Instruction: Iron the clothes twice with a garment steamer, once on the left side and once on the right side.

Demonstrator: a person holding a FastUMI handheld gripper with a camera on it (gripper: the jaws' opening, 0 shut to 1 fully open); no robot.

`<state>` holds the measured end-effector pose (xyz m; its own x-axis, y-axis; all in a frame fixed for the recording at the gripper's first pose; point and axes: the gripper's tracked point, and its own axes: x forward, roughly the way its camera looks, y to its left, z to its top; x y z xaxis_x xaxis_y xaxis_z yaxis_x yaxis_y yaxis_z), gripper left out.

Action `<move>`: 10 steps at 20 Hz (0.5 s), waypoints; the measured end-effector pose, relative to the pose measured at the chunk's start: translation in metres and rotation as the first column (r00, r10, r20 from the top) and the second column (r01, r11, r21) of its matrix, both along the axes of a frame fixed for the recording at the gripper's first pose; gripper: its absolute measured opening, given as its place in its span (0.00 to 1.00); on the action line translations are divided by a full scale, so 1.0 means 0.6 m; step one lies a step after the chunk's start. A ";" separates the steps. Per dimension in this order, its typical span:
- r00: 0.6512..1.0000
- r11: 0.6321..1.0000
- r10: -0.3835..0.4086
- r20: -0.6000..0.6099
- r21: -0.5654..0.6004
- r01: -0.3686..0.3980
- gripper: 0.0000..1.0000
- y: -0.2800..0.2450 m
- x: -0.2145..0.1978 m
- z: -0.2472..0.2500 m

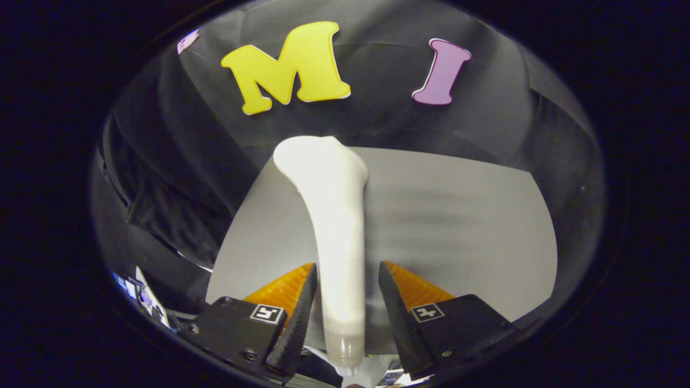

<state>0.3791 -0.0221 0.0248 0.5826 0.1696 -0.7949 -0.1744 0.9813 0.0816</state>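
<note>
Looking forward along the fingers in the gripper view, the garment steamer (337, 231) stands between them as a long pale body, its handle running from six o'clock up toward twelve and then bending slightly to eleven, where the broad head flares out. The gripper (345, 302) has its two fingers on either side of the handle: the left finger lies against the handle's flank, while a thin dark gap seems to remain between the right finger and the handle. So I cannot tell whether both fingers truly press on it or only bracket it closely.

Beyond the steamer head, from about ten o'clock round to three, a flat grey surface (463, 226) spreads out; it looks like a smooth panel or board, and whether cloth lies on it is not clear from here. At nine o'clock from the fingers a dark garment (178, 178) hangs or drapes in folds, just beside the grey surface's near edge, with the booth wall behind it.

The relation that matters is this: the steamer's long axis is in line with the gripper's own forward direction, so the head points wherever the gripper points. The head sits nearer the dark garment than anything else, tipped toward eleven. My judgement is that a sweep toward nine or ten o'clock would bring the head onto that fabric, and that neither side's pass can be confirmed as done.
</note>
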 end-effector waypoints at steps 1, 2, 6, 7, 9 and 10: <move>1.000 1.000 0.000 -0.002 -0.009 0.000 0.69 0.000 -0.003 0.003; 1.000 1.000 -0.004 -0.014 -0.020 0.004 0.64 -0.004 0.002 0.000; 1.000 0.999 -0.012 0.022 -0.041 0.013 0.45 0.000 0.006 -0.003; 0.999 0.999 -0.031 0.032 -0.035 0.032 0.40 -0.001 0.009 -0.002; 0.996 0.997 -0.079 0.038 -0.023 0.080 0.35 -0.003 0.003 0.000; 0.994 0.995 -0.098 0.040 -0.028 0.099 0.33 -0.005 -0.005 -0.002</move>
<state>0.3763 -0.0251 0.0234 0.6253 0.0860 -0.7756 -0.0790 0.9958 0.0467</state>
